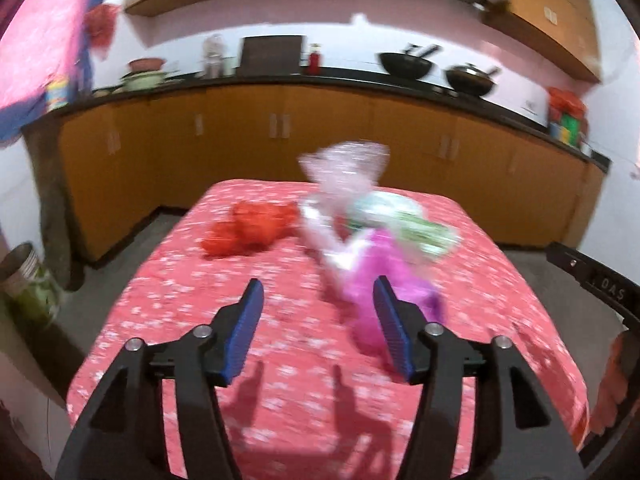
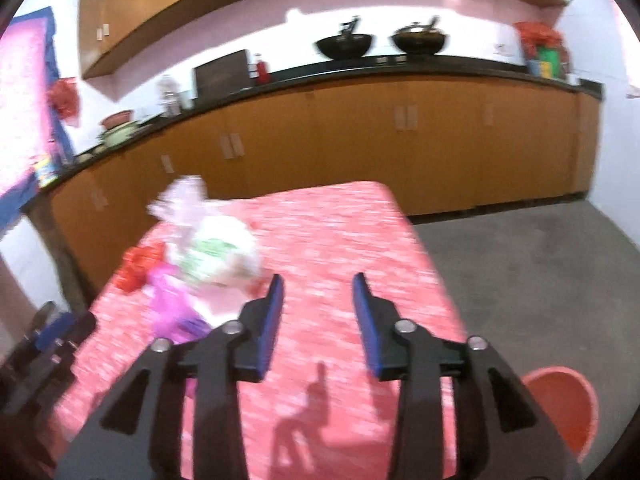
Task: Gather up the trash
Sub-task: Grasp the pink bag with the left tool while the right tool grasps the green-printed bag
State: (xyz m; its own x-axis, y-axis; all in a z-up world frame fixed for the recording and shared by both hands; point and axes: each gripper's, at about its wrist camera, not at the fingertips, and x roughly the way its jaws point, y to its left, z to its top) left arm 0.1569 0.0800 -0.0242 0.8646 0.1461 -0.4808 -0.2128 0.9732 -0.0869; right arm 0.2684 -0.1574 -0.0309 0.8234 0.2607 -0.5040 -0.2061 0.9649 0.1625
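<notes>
Both grippers, left gripper [image 1: 318,312] and right gripper [image 2: 318,306], hover with jaws spread and empty above the table [image 1: 280,360]. Trash (red wad [image 1: 250,230], clear bag [image 1: 340,184], magenta wrapper [image 1: 384,276], apparently plastic) lies clustered mid-table, within reach; a red bucket [image 2: 560,404] waits beside the table.

Only partly legible letters, seemingly "OAS", show on a black bar [image 1: 600,284] at the right edge.

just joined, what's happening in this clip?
A person with two handheld grippers is clearing trash off a table with a red cloth. Both the left gripper and right gripper are open and hold nothing. Crumpled bags, red, pink and white, lie ahead. A red bucket sits on the floor.
</notes>
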